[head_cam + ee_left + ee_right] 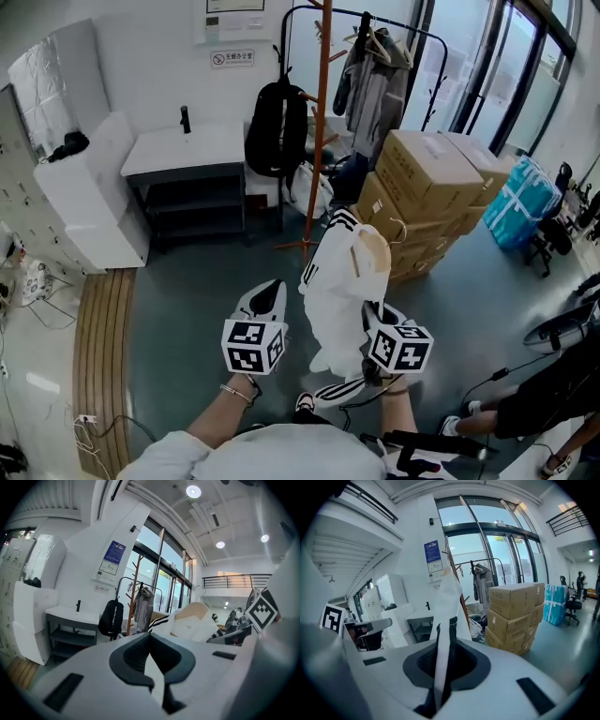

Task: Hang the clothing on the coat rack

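So this is being read as the carry-over step: nothing is being hung yet, the clothing is only being brought towards the rack. Starting at the left, a white table (pixel 178 150) is being stood against the wall at the floor's far-left edge. A black backpack (pixel 277 127) is being hung off the coat rack (pixel 322 141), whose orange pole is planted at the floor's far edge, roughly centre. Nearer the camera, the left gripper (pixel 270 293) is being held out just left of the load, jaws together, with nothing being pinched in them as far as its own view shows. Next over, the white garment (pixel 336 300) with black stripes is being dangled in mid-air on a wooden hanger (pixel 373 251), well short of the rack and clear of the floor. The right gripper (pixel 443 663) is being used as the clamp, its jaws closed on a fold of that white fabric, black stripe included. Further right, cardboard boxes (pixel 427 178) are being stacked near the floor's far-right edge, with grey clothing (pixel 375 89) being hung behind them. For the next move, the whole load is probably going to need lifting and walking up to the pole so the hanger's hook can be dropped over a free peg. The fabric is being gripped rather than the hanger, so the empty left claw is likely being saved for steadying the hook.
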Action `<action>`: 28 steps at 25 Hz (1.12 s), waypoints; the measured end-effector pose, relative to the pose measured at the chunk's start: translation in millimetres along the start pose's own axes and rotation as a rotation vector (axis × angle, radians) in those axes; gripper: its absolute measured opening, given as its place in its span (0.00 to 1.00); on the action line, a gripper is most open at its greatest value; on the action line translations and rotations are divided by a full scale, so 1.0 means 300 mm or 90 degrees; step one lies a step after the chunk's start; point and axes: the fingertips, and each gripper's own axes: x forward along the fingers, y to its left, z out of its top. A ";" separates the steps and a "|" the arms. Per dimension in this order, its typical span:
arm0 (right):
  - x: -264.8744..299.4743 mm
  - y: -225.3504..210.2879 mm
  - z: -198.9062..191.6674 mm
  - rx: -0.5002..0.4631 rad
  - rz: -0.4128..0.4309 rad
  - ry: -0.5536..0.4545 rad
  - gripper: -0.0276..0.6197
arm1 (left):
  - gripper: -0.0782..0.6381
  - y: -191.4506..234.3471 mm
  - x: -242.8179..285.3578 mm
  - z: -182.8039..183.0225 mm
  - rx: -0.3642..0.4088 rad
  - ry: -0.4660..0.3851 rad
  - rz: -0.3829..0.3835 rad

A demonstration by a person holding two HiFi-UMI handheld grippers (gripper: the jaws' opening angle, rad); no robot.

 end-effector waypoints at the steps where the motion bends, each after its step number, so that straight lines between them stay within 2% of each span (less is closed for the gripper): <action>1: 0.017 -0.018 0.016 0.000 0.002 -0.001 0.09 | 0.12 0.000 0.019 0.006 0.001 -0.002 0.006; 16: 0.200 -0.212 0.137 -0.020 0.029 0.017 0.09 | 0.12 0.035 0.198 0.061 0.016 -0.013 0.091; 28: 0.354 -0.337 0.184 -0.034 0.065 0.030 0.09 | 0.12 0.011 0.394 0.071 0.037 -0.013 0.111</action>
